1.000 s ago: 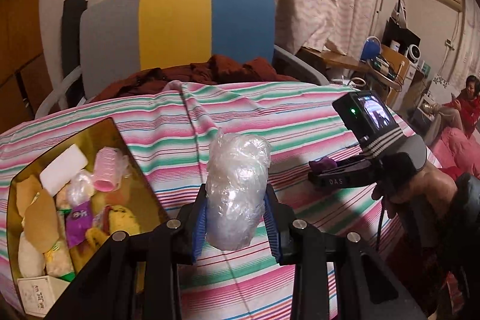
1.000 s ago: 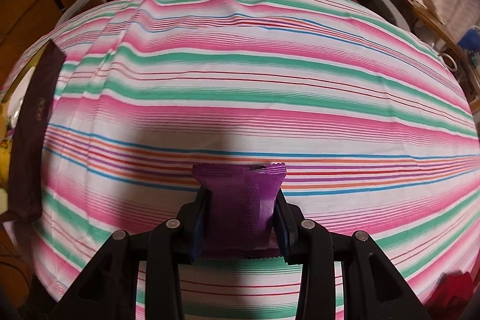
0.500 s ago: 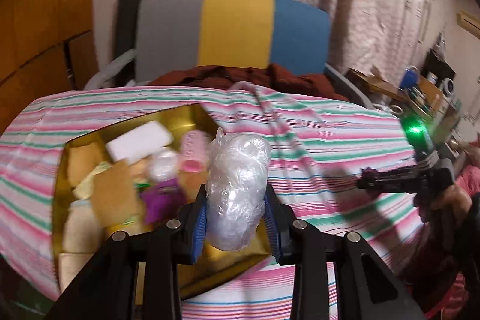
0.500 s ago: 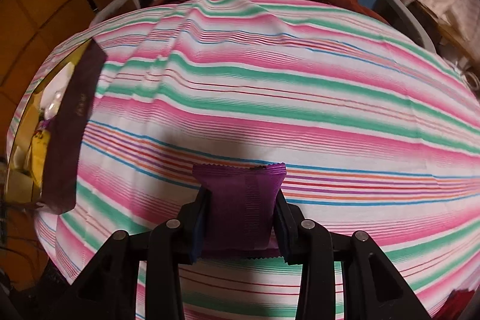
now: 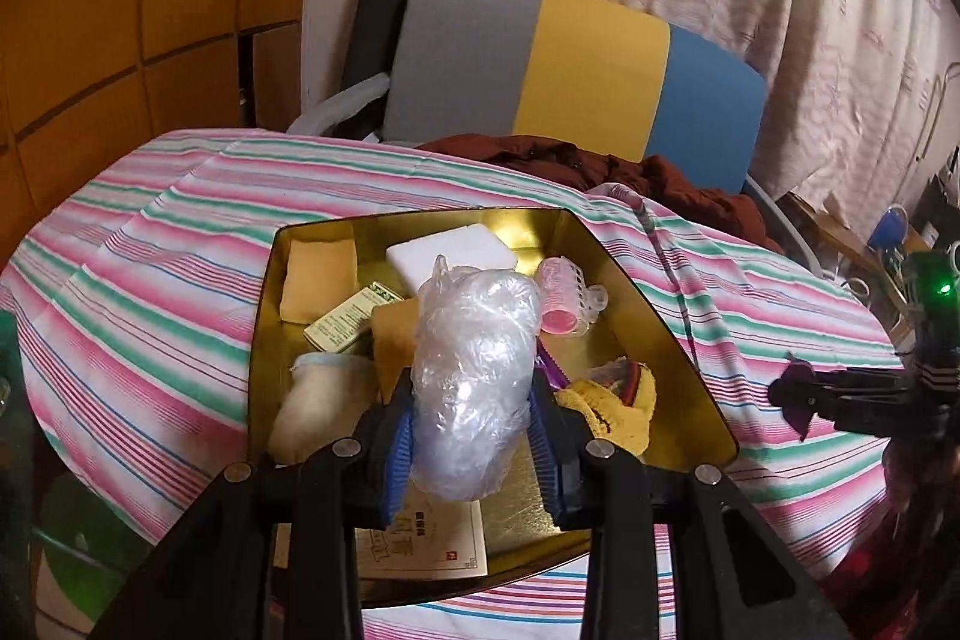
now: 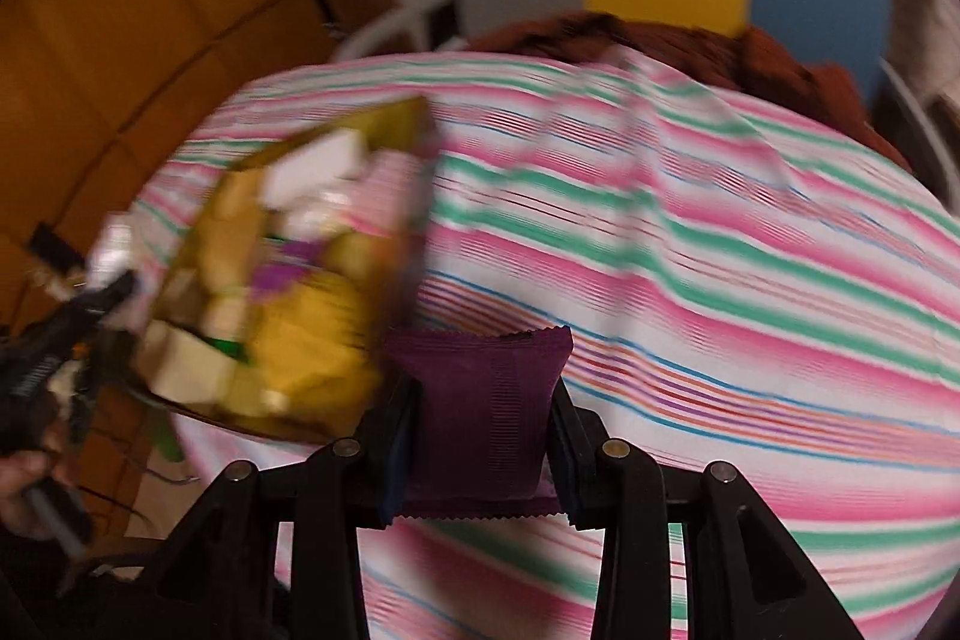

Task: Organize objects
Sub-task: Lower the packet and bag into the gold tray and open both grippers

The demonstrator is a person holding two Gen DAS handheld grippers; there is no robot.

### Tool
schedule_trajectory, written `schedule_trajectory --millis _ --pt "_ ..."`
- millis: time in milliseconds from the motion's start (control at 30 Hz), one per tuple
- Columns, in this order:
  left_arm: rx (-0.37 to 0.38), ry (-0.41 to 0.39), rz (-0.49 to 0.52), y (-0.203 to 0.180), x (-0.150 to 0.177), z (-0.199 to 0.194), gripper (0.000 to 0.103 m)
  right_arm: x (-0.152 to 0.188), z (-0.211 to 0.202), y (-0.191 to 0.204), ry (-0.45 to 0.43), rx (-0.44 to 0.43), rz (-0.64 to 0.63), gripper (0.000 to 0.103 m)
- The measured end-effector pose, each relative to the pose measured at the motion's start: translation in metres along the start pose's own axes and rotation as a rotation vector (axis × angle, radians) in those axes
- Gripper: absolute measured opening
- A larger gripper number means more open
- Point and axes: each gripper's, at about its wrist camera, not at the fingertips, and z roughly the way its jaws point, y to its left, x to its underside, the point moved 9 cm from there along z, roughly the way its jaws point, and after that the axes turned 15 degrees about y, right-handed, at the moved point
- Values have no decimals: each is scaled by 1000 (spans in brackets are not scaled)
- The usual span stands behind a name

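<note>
Left gripper now over gold tin, clenching plastic bundle, right gripper grasping purple packet, blurred

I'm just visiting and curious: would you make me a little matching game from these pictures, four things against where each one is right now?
Things:
1. crumpled clear plastic bag
2. purple sachet
3. pink hair roller
4. dark red garment

Places:
A. lying in the gold tin
B. on the chair behind the table
C. clamped in the left gripper
D. clamped in the right gripper

Pairs: 1-C, 2-D, 3-A, 4-B
</note>
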Motion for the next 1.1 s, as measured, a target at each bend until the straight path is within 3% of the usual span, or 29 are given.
schedule_trajectory --millis 133,300,600,733,800,1100 --pt "17 7 10 -7 -1 4 34 -10 8 53 -9 -67 -88 39" --pt "46 19 25 -20 -4 12 34 -15 36 80 36 -89 -112 39" --pt "19 63 46 -30 5 34 38 -13 55 82 62 -43 -93 45" --pt "2 69 50 -29 7 37 42 -14 57 76 52 -3 -82 56" --pt "-3 70 52 -29 7 37 43 -15 59 74 53 5 -78 56" --pt "-40 48 58 -26 4 32 62 -16 48 68 12 10 -53 68"
